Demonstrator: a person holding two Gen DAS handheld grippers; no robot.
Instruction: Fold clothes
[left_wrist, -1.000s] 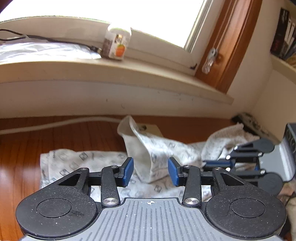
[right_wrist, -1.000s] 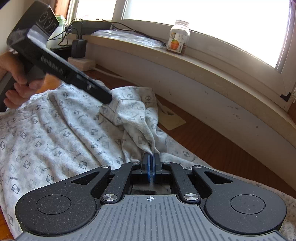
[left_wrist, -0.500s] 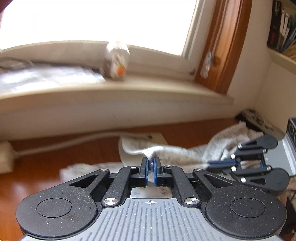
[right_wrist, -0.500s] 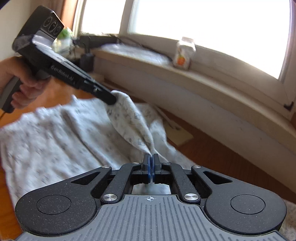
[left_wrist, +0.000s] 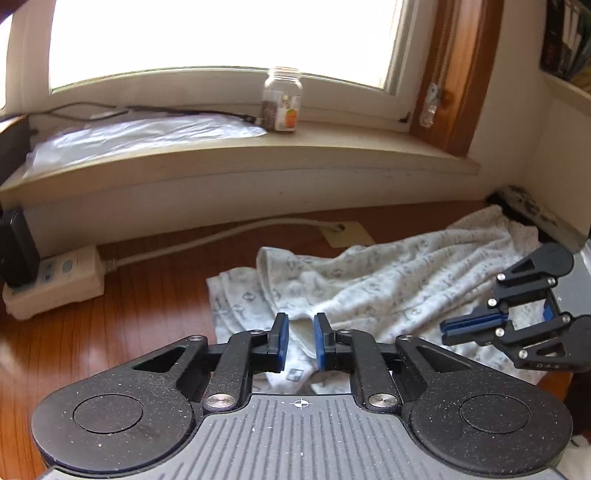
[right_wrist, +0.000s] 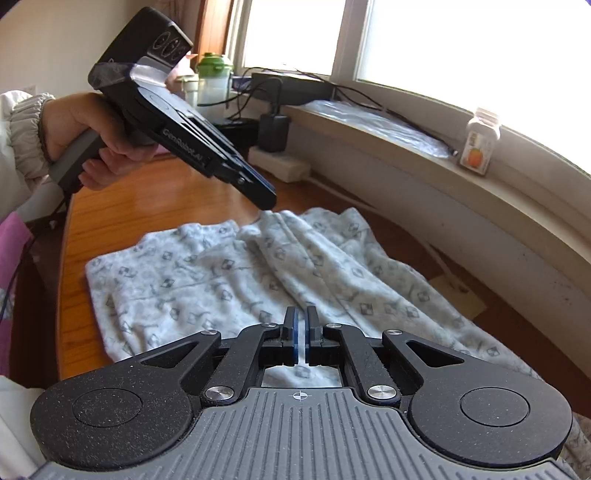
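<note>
The patterned garment lies spread on my wooden table below the windowsill, one fold laid along its far side. My left gripper has just been opening and hangs apart, empty, above the cloth. My right gripper is nearly together, holding nothing, ready for the next edge.

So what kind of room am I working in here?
Most likely a lived-in room at home, perhaps a study or bedroom. A patterned garment lies on a wooden tabletop under a window sill that holds a jar, with a power strip plugged in alongside.
</note>
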